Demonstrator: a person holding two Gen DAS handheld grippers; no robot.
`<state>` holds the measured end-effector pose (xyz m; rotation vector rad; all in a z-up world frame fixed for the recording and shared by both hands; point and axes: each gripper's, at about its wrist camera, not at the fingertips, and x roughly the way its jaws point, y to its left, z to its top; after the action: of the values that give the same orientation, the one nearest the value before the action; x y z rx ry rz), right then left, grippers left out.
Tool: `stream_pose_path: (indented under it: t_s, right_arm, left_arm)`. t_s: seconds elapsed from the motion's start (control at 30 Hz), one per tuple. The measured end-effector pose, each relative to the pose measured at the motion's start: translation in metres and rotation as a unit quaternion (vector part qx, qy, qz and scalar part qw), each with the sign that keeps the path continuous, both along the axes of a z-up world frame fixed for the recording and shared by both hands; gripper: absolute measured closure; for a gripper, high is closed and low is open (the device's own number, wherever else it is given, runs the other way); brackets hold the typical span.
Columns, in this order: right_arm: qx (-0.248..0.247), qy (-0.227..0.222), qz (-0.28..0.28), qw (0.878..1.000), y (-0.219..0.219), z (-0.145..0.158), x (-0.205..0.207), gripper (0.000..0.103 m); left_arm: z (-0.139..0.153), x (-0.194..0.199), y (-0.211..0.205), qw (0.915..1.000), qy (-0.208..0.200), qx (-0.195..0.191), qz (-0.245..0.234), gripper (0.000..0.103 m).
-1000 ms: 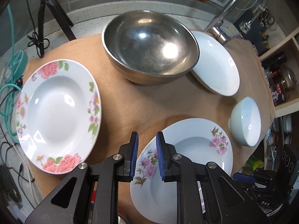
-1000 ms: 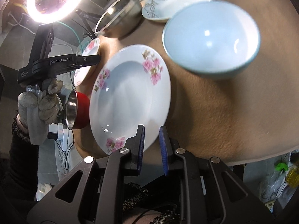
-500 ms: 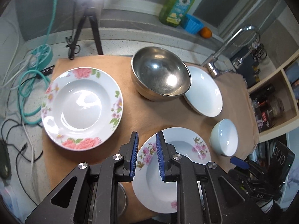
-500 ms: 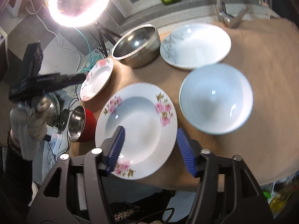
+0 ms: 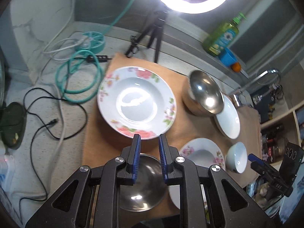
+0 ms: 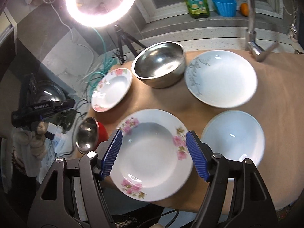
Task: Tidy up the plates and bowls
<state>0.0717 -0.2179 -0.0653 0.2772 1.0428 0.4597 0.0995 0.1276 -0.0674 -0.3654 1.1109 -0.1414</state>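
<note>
Left wrist view: the left gripper (image 5: 149, 155) is seen with its blue-padded fingers (image 5: 136, 152) a narrow gap apart and nothing held between them, raised above the brown mat (image 5: 98, 142). Beyond the fingertips lies the rose-rimmed plate (image 5: 136, 102); beneath the gripper a small steel bowl (image 5: 141, 182) is partly hidden. The large steel bowl (image 5: 205, 95) is set at the far right, touching or overlapping a plain white plate (image 5: 228, 119).

Right wrist view: the right gripper (image 6: 153, 155) is shown with fingers spread wide, one on each side of the pink-flowered plate (image 6: 152, 157), without visible contact. Just beside that plate stands the pale blue bowl (image 6: 233, 138); behind it lies the grey-leaf plate (image 6: 221, 77). A ring light (image 6: 100, 1) is lit at the back.
</note>
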Motion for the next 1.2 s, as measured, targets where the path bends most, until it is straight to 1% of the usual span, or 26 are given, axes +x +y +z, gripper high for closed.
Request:
stream_pose_path:
  t_s: [0.03,0.1,0.13,0.23,0.3,0.33,0.4,0.5,0.6,0.73,0.93,1.1,1.2]
  right_arm:
    - [0.01,0.002,0.006,1.0,0.005,0.003,0.006,0.033]
    - [0.023,0.007,0.016,1.0,0.017,0.008,0.018,0.04]
    - [0.028,0.009,0.022,0.999,0.024,0.01,0.025,0.041]
    - [0.043,0.024,0.039,0.998,0.047,0.008,0.046,0.048]
    - [0.053,0.04,0.041,0.997,0.059,0.001,0.058,0.057]
    - [0.061,0.053,0.04,0.996,0.066,-0.005,0.068,0.059]
    - [0.078,0.079,0.036,0.993,0.075,-0.017,0.082,0.067]
    - [0.104,0.113,0.023,0.988,0.086,-0.035,0.099,0.079]
    - [0.11,0.126,0.022,0.986,0.097,-0.046,0.108,0.082]
    - [0.101,0.134,0.02,0.986,0.112,-0.058,0.117,0.085]
    - [0.091,0.145,0.001,0.985,0.126,-0.075,0.128,0.086]
    - [0.084,0.153,-0.011,0.985,0.131,-0.087,0.136,0.086]
    - [0.072,0.151,-0.012,0.986,0.137,-0.091,0.139,0.086]
  left_arm:
    - [-0.001,0.002,0.006,1.0,0.001,0.001,0.004,0.086]
    - [-0.004,0.009,0.021,0.9999,0.004,-0.001,0.012,0.086]
    - [-0.007,0.015,0.027,0.9999,0.007,-0.003,0.015,0.086]
    - [-0.017,0.03,0.041,0.9997,0.014,-0.005,0.02,0.086]
    - [-0.027,0.042,0.05,0.9993,0.022,-0.018,0.025,0.086]
    - [-0.032,0.049,0.055,0.9991,0.026,-0.02,0.029,0.086]
    - [-0.039,0.058,0.061,0.9987,0.03,-0.025,0.032,0.086]
    - [-0.051,0.073,0.071,0.9972,0.042,-0.048,0.038,0.086]
    - [-0.06,0.083,0.075,0.997,0.048,-0.049,0.036,0.086]
    - [-0.072,0.095,0.08,0.9964,0.056,-0.053,0.036,0.086]
    - [-0.084,0.108,0.082,0.9956,0.064,-0.064,0.025,0.086]
    - [-0.087,0.117,0.083,0.9957,0.067,-0.063,0.014,0.086]
    - [-0.089,0.121,0.083,0.9958,0.068,-0.061,0.008,0.086]
